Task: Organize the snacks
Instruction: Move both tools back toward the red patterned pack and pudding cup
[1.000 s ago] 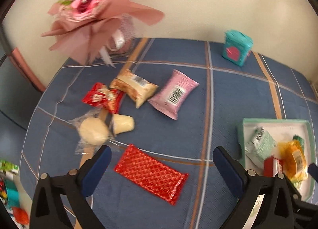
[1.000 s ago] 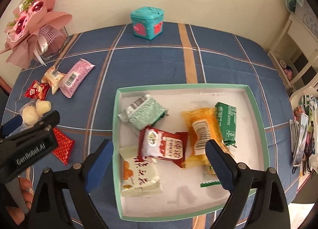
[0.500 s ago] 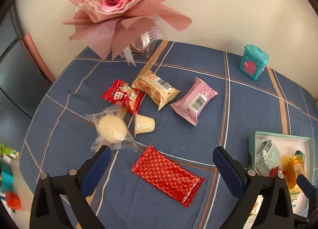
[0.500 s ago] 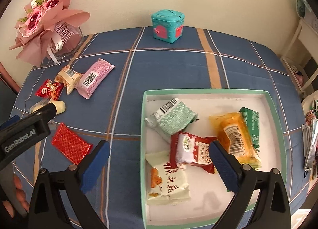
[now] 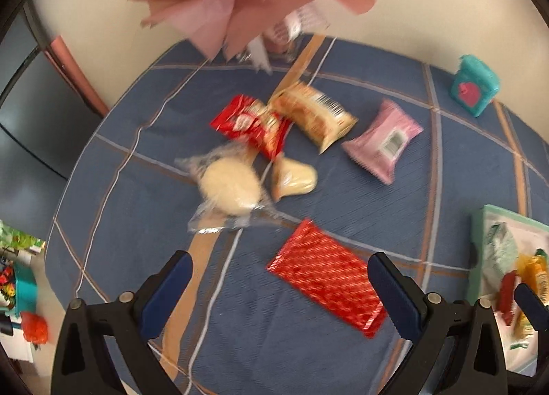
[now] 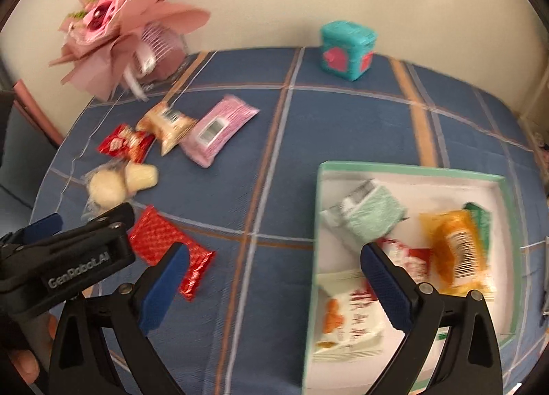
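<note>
The red checkered packet (image 5: 326, 278) lies flat on the blue surface (image 5: 343, 196), just ahead of the spread, empty left gripper (image 5: 279, 287). Best to straddle its narrow width, pinch gently, then carry it to the tray (image 6: 411, 168). The right gripper (image 6: 274, 278) hangs spread, empty.

"GenRobot.AI" stands on the left gripper (image 6: 55, 223) body.
</note>
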The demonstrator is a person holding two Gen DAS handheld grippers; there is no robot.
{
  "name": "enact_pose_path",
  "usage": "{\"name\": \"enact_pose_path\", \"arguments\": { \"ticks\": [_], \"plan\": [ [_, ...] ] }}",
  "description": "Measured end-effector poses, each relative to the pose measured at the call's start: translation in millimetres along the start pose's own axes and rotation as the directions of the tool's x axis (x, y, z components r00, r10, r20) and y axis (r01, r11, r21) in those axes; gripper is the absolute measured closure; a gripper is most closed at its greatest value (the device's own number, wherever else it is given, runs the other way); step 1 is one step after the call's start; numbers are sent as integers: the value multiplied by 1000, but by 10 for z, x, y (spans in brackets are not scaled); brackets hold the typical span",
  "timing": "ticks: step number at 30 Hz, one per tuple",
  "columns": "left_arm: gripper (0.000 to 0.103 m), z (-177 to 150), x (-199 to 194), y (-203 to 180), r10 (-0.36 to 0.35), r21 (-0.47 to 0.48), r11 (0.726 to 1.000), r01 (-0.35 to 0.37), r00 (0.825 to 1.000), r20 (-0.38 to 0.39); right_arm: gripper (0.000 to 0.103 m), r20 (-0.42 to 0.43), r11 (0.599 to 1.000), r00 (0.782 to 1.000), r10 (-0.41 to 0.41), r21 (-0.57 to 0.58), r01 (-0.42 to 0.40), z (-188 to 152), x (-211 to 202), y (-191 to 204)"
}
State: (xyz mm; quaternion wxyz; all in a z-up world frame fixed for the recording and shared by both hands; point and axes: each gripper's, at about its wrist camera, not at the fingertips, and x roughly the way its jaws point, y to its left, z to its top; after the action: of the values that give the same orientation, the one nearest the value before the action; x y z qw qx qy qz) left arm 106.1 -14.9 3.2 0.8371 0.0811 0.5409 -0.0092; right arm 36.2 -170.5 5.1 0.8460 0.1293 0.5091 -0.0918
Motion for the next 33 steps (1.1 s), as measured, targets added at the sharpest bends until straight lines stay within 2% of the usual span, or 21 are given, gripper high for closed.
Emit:
{"name": "enact_pose_path", "arguments": {
  "ticks": [7,15,20,24,27,33],
  "plan": [
    [0,-64,255,162,-27,-39,999,24,998,-65,3,-85,997,994,73,-19,-75,-57,323,241],
    [0,-127,584,384,-49,-114,993,32,988,-146,3,-165,992,982,93,-70,-105,-162,614,499],
    [0,-101,625,538,-16,-132,991,-5,988,-151,3,-194,988,977,93,-103,-114,-211,741,669],
    [0,-86,643,653,-24,-156,988,0,988,-153,3,-216,986,973,87,-124,-115,-247,845,789],
    [0,-51,629,716,-30,-169,986,6,989,-142,3,-207,983,977,47,-166,-82,-263,895,875],
    [0,53,575,850,-44,-186,982,26,994,-97,3,-172,981,985,23,-184,-55,-207,957,964]
  ]
}}
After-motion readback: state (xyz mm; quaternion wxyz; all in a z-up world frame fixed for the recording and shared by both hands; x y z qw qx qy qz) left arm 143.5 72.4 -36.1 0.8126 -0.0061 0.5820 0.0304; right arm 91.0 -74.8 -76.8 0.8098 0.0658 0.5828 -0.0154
